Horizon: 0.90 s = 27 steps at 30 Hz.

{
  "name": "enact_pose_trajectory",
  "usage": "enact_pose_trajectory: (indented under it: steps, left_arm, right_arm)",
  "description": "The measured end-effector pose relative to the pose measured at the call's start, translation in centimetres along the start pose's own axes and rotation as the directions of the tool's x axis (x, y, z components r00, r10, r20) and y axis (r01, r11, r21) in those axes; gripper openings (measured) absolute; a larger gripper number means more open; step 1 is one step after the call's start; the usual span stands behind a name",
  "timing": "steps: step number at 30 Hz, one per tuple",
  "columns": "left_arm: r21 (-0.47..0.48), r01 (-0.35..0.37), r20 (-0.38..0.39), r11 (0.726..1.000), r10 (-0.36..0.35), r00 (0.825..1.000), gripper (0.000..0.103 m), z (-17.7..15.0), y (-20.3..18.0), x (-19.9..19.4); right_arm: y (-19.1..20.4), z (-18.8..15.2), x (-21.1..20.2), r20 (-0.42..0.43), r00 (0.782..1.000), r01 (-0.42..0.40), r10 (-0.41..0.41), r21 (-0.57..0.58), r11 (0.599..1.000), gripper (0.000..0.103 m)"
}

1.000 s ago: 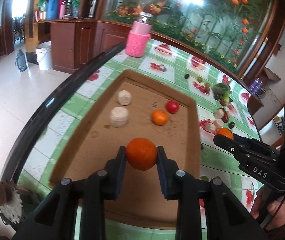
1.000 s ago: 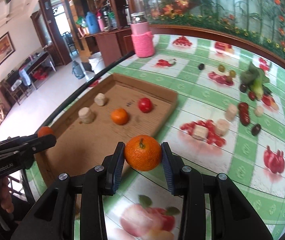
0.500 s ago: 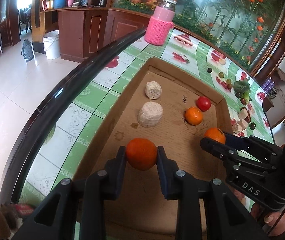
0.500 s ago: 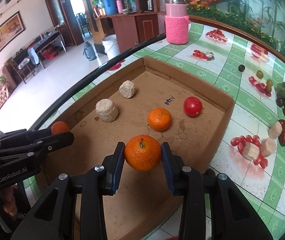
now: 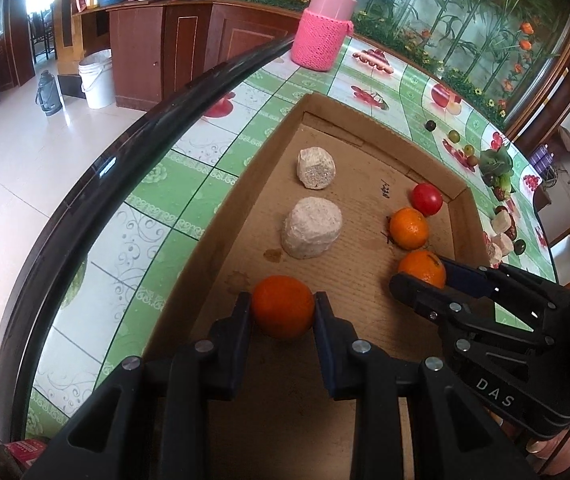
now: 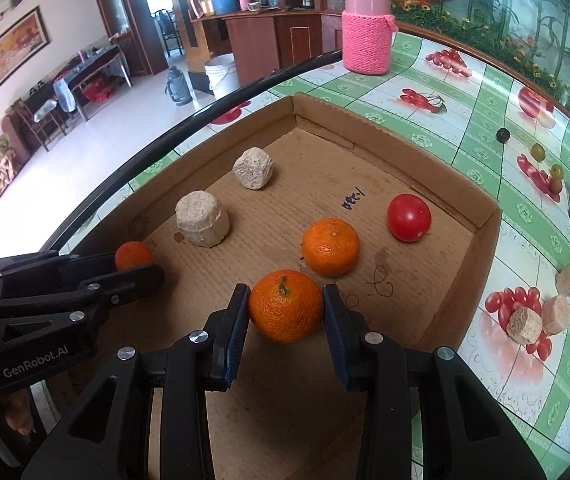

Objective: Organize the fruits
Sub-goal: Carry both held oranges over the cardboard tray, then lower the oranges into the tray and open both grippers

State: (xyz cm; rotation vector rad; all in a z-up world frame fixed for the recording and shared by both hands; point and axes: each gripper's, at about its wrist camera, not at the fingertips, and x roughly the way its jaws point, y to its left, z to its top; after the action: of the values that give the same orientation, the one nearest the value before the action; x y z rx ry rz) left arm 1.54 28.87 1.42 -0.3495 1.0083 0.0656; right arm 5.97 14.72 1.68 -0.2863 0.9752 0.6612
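Note:
My left gripper (image 5: pixel 283 312) is shut on an orange (image 5: pixel 283 306) low over the near left part of a shallow cardboard tray (image 5: pixel 365 128). My right gripper (image 6: pixel 286 314) is shut on a second orange (image 6: pixel 286 306) with a green stem, just in front of a loose orange (image 6: pixel 330 246) in the tray. A red tomato (image 6: pixel 409 217) lies beyond that. Two pale corn-cob pieces (image 6: pixel 203 219) (image 6: pixel 253 168) lie at the tray's left. Each gripper shows in the other's view: the right one (image 5: pixel 425 276), the left one (image 6: pixel 137 262).
A pink knit-covered jar (image 6: pixel 367 32) stands behind the tray. More small fruits, a green vegetable and cob pieces (image 6: pixel 525 324) lie on the fruit-print tablecloth (image 6: pixel 525 360) to the right. The table's dark rim (image 5: pixel 97 184) runs along the left, with the floor beyond.
Both grippers have moved forward and down over the tray with their oranges still held. The right gripper has come from the tablecloth to beside the loose orange.

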Motion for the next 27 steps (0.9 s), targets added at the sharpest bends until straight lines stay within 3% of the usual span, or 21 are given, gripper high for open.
enact_pose_trajectory:
  steps: [16, 19, 21, 25, 27]
  left_arm:
    - [0.009, -0.035, -0.005, 0.999, 0.035, 0.999, 0.034, 0.0, -0.3, 0.0]
    - [0.006, -0.037, 0.007, 0.999, 0.037, 0.999, 0.042, -0.1, -0.2, -0.5]
    - [0.003, -0.065, 0.026, 0.998, 0.065, 0.998, 0.056, -0.1, -0.1, -1.0]
    - [0.0, -0.074, 0.044, 0.997, 0.074, 0.996, 0.058, -0.1, 0.0, -1.7]
    - [0.003, -0.076, 0.053, 0.997, 0.076, 0.996, 0.062, -0.2, 0.0, -2.1]
  right_arm:
    - [-0.6, -0.5, 0.4, -0.028, 1.0, 0.007, -0.007, -0.003, 1.0, 0.043]
    - [-0.7, -0.5, 0.0, -0.024, 1.0, 0.016, -0.016, -0.006, 1.0, 0.043]
    - [-0.8, -0.5, -0.3, -0.017, 0.999, 0.029, -0.029, -0.008, 1.0, 0.046]
    - [-1.2, -0.7, -0.9, -0.006, 0.998, 0.057, -0.057, -0.009, 0.998, 0.057]
    - [-1.4, -0.8, -1.4, 0.005, 0.998, 0.065, -0.065, -0.001, 0.998, 0.058]
